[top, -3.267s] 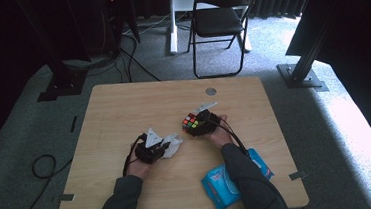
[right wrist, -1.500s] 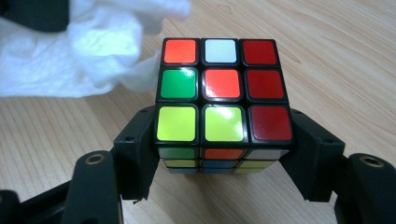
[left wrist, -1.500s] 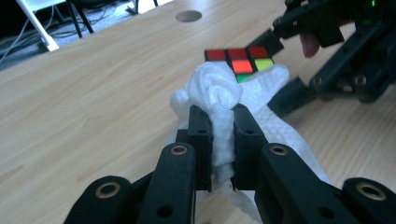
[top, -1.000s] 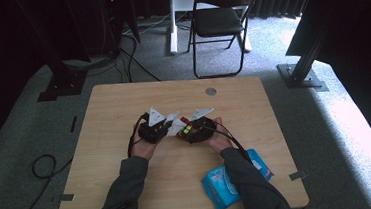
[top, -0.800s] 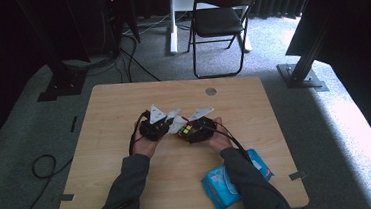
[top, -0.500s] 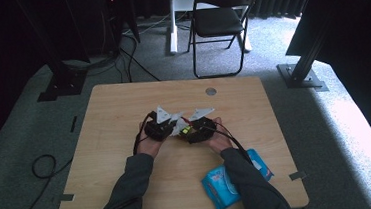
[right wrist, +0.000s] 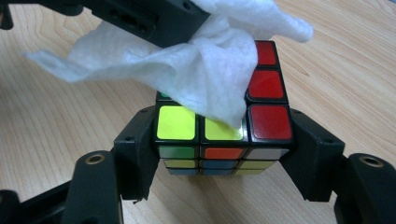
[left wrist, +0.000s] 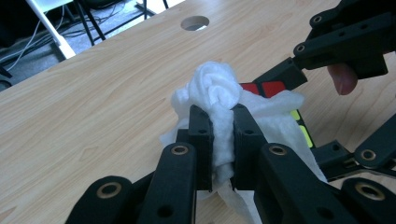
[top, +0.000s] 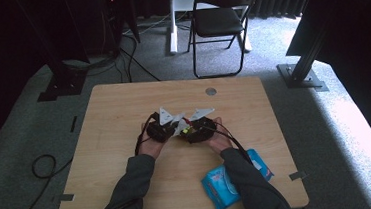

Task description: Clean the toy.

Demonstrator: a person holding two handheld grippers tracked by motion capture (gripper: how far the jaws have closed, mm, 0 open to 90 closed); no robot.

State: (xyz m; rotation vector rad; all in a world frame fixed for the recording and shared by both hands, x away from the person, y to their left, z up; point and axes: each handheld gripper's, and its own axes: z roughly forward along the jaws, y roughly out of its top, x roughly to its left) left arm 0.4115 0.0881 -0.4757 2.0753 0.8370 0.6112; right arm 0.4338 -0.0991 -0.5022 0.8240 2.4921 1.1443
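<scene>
1. Where grey carpet meets a dark room, seen from the high view: light wooden table (top: 125, 134) with a round cable hole (top: 211, 91) near its far edge.
2. Beyond the table: black folding chair (top: 217, 21), standing well apart from it on the carpet.
3. Coming in from the near edge: two grey-sleeved forearms, meeting close together at the middle of the tabletop.
4. Near the table's near right corner, just beside the right sleeve: blue pack of wet wipes (top: 222, 184), lying flat.
5. Left gripper (top: 163, 130) (left wrist: 219, 140): black, jaws nearly together and clamped on a bunched white wipe (left wrist: 217, 93); wipe pinched between the two pads, its crumpled top rising above them, loose folds hanging to the right.
6. Right gripper (top: 195, 132) (right wrist: 224, 154): black, jaws set wide and pressed against the two opposite sides of a Rubik's cube (right wrist: 219, 140), holding it just above or on the wood; cannot tell which.
7. Rubik's cube, in the right gripper view: top face with a row of three red squares along the right and yellow-green squares at the front left; front face with a green, an orange and a white square in its upper row.
8. White wipe (right wrist: 205, 65), draped over the far left part of the cube's top face, touching it and hiding several squares; red column uncovered.
9. In the left gripper view: cube's red and yellow squares (left wrist: 273, 87) peeking out from behind the wipe, at the table's centre.
</scene>
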